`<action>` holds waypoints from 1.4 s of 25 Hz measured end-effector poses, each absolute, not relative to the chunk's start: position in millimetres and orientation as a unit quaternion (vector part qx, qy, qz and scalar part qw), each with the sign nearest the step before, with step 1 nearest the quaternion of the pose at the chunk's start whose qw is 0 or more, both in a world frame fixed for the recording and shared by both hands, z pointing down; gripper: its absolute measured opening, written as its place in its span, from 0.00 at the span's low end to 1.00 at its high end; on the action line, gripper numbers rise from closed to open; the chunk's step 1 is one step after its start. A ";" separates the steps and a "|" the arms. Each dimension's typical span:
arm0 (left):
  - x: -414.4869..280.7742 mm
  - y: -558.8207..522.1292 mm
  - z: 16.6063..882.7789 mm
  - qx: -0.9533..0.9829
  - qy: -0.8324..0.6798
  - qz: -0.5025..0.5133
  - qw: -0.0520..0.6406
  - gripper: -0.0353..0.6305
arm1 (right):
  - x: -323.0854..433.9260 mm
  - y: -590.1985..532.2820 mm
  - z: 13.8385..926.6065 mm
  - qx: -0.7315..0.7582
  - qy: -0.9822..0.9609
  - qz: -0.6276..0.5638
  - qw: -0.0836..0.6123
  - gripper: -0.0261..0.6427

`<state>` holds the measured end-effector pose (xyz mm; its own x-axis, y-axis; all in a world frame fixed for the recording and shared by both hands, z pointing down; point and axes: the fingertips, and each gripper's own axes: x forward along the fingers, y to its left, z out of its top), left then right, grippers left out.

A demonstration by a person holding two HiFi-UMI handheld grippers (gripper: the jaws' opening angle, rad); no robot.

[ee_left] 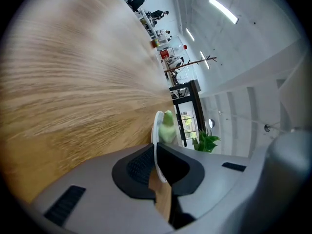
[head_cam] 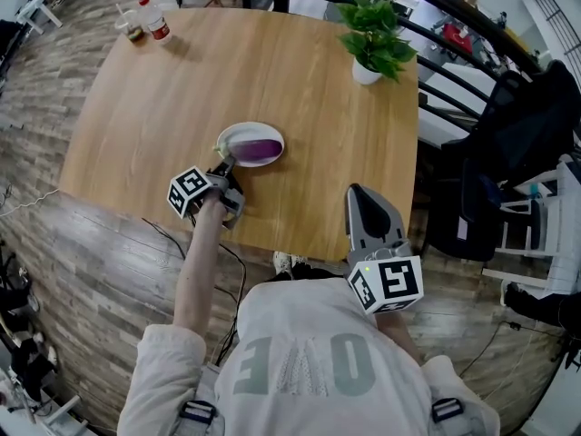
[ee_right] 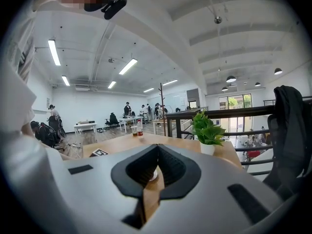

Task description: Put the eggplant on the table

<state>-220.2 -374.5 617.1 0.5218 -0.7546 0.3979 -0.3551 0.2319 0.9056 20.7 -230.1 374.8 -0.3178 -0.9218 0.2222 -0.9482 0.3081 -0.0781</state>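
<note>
A purple eggplant (head_cam: 260,149) with a green stem (ee_left: 168,126) lies on a small white plate (head_cam: 238,133) near the front of the wooden table (head_cam: 182,98). My left gripper (head_cam: 225,161) reaches the plate from its near-left side and is shut on the plate's rim (ee_left: 157,130), which shows edge-on between the pads in the left gripper view. My right gripper (head_cam: 365,200) hangs over the table's front right edge, well to the right of the plate. Its jaws (ee_right: 157,149) are shut with nothing between them.
A potted plant (head_cam: 374,36) stands at the table's far right corner. A bottle (head_cam: 156,19) and a small glass (head_cam: 134,33) stand at the far left corner. A dark chair with a jacket (head_cam: 513,153) and a railing are to the right of the table.
</note>
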 end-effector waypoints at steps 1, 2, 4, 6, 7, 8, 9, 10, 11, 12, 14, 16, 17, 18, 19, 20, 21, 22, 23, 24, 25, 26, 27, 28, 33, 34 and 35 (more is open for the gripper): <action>-220.2 -373.7 618.6 0.598 -0.467 -0.153 0.634 0.08 | 20.8 -230.1 374.8 0.580 -0.806 0.098 0.068 0.07; -220.4 -373.1 619.9 0.596 -0.471 -0.150 0.633 0.08 | 20.7 -230.1 374.6 0.580 -0.806 0.098 0.068 0.07; -220.8 -373.2 621.0 0.593 -0.480 -0.145 0.630 0.08 | 19.9 -230.6 374.1 0.578 -0.807 0.099 0.067 0.07; -221.0 -374.2 621.2 0.591 -0.490 -0.140 0.625 0.08 | 19.0 -231.7 373.3 0.575 -0.809 0.097 0.068 0.07; -221.3 -374.8 621.3 0.589 -0.496 -0.139 0.623 0.08 | 18.4 -232.5 372.8 0.574 -0.810 0.096 0.068 0.07; -221.8 -375.5 621.4 0.587 -0.502 -0.138 0.620 0.08 | 17.6 -233.5 372.4 0.572 -0.812 0.095 0.068 0.07; -222.0 -376.3 620.9 0.584 -0.507 -0.141 0.618 0.09 | 16.8 -234.5 371.9 0.570 -0.813 0.095 0.067 0.07; -221.6 -377.3 619.5 0.582 -0.510 -0.147 0.617 0.11 | 15.9 -235.3 371.5 0.568 -0.815 0.094 0.067 0.07; -220.6 -378.5 617.5 0.580 -0.510 -0.155 0.616 0.18 | 14.9 -235.8 371.2 0.567 -0.816 0.093 0.067 0.07; -219.3 -379.8 615.8 0.578 -0.511 -0.160 0.615 0.29 | 13.8 -235.9 371.0 0.565 -0.817 0.093 0.066 0.07; -217.9 -381.3 614.5 0.576 -0.517 -0.159 0.612 0.34 | 11.2 -235.7 370.2 0.563 -0.819 0.092 0.063 0.07; -218.1 -380.8 613.7 0.572 -0.525 -0.157 0.610 0.36 | 8.6 -235.2 368.4 0.560 -0.821 0.091 0.061 0.07; -218.3 -380.1 613.1 0.570 -0.527 -0.159 0.611 0.36 | 7.6 -235.1 367.5 0.559 -0.822 0.090 0.061 0.07; -218.4 -379.1 612.6 0.567 -0.528 -0.161 0.612 0.36 | 6.9 -234.9 366.9 0.557 -0.824 0.088 0.060 0.07; -218.3 -377.8 612.4 0.565 -0.528 -0.163 0.612 0.36 | 6.6 -234.6 366.6 0.555 -0.825 0.088 0.060 0.07; -218.3 -376.4 612.3 0.564 -0.529 -0.163 0.613 0.37 | 6.8 -234.3 366.4 0.555 -0.825 0.088 0.060 0.07; -218.5 -375.0 611.9 0.563 -0.531 -0.164 0.612 0.37 | 7.0 -234.0 366.3 0.555 -0.825 0.089 0.060 0.07; -218.8 -373.7 610.8 0.562 -0.532 -0.165 0.611 0.38 | 7.2 -233.8 366.0 0.555 -0.825 0.090 0.060 0.07; -219.4 -372.4 609.1 0.563 -0.533 -0.166 0.610 0.39 | 7.0 -233.5 365.8 0.554 -0.825 0.091 0.059 0.07; -220.2 -371.1 606.8 0.563 -0.534 -0.167 0.608 0.40 | 6.5 -233.2 365.6 0.553 -0.826 0.091 0.059 0.07; -221.3 -370.0 604.1 0.565 -0.536 -0.168 0.605 0.42 | 5.7 -232.9 365.4 0.552 -0.827 0.091 0.059 0.07; -222.7 -369.2 600.9 0.567 -0.538 -0.168 0.601 0.42 | 4.6 -232.6 365.4 0.550 -0.828 0.091 0.058 0.07; -224.3 -368.5 596.8 0.571 -0.541 -0.168 0.595 0.43 | 3.2 -232.4 365.4 0.548 -0.829 0.092 0.058 0.07; -226.1 -368.0 591.3 0.576 -0.545 -0.168 0.586 0.45 | 1.5 -232.1 365.5 0.546 -0.831 0.092 0.057 0.07; -233.5 -367.4 542.5 0.624 -0.569 -0.158 0.512 0.47 | -9.9 -232.8 364.1 0.532 -0.840 0.091 0.050 0.07; -233.2 -367.7 529.8 0.634 -0.571 -0.160 0.496 0.47 | -12.5 -233.7 362.8 0.529 -0.842 0.090 0.048 0.07; -232.5 -367.8 516.3 0.646 -0.573 -0.160 0.478 0.47 | -15.3 -234.7 361.3 0.527 -0.844 0.089 0.046 0.07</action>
<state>-232.5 -367.8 516.3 0.2912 -0.8940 0.3406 -0.5879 0.1136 0.8009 -15.3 -234.7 361.3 -0.4412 -0.8807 0.1726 -0.8973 0.4296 -0.1019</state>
